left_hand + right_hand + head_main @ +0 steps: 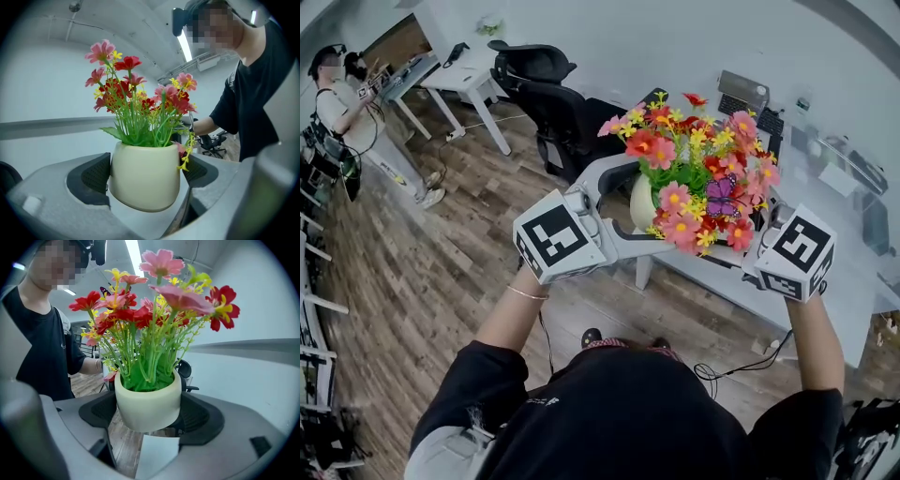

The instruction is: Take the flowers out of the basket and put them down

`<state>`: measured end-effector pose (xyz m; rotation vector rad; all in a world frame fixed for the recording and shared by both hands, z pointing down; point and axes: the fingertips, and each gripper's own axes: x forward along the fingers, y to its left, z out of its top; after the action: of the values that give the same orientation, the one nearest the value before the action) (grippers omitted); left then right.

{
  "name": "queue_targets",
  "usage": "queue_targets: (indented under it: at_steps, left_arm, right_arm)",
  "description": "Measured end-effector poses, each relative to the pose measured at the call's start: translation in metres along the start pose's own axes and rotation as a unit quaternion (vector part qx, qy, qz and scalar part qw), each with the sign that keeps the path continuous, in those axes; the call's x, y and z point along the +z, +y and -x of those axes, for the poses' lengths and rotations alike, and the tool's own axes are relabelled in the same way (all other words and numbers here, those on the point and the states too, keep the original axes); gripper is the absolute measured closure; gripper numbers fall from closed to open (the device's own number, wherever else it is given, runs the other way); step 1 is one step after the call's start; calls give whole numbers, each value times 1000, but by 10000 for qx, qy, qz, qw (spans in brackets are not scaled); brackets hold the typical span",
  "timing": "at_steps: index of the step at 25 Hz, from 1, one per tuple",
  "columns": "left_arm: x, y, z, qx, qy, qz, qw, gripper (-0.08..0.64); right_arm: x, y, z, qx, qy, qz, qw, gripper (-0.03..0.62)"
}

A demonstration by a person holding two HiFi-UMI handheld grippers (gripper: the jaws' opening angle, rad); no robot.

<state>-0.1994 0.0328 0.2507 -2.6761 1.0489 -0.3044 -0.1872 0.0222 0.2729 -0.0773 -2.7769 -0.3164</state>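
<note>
A cream pot filled with red, pink and yellow artificial flowers hangs in the air over the near edge of a white table. My left gripper is shut on the pot from the left, and my right gripper grips it from the right, half hidden by blooms. In the left gripper view the pot sits between both dark pads, leaning a little. The right gripper view shows the pot pinched between that gripper's pads, with the flowers above. No basket is in view.
Black office chairs stand just beyond the pot. The white table carries a keyboard and other gear at the far right. Another desk and a standing person are at the far left across the wood floor.
</note>
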Motion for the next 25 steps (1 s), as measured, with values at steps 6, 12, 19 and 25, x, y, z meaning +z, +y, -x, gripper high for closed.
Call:
queue_targets:
  at_steps: [6, 12, 19, 25]
  left_arm:
    - [-6, 28, 37, -280, -155, 43, 9995, 78]
    - [-8, 40, 50, -510, -267, -7, 9983, 78]
    - [-13, 51, 70, -681, -405, -24, 9969, 78]
    - [-19, 64, 95, -754, -443, -17, 9962, 78]
  right_arm:
    - [23, 0, -40, -231, 87, -127, 9996, 164]
    - [31, -1, -55, -462, 111, -210, 9986, 164]
    - [40, 2, -76, -619, 157, -304, 9975, 164]
    - [51, 5, -102, -709, 247, -282, 9968, 164]
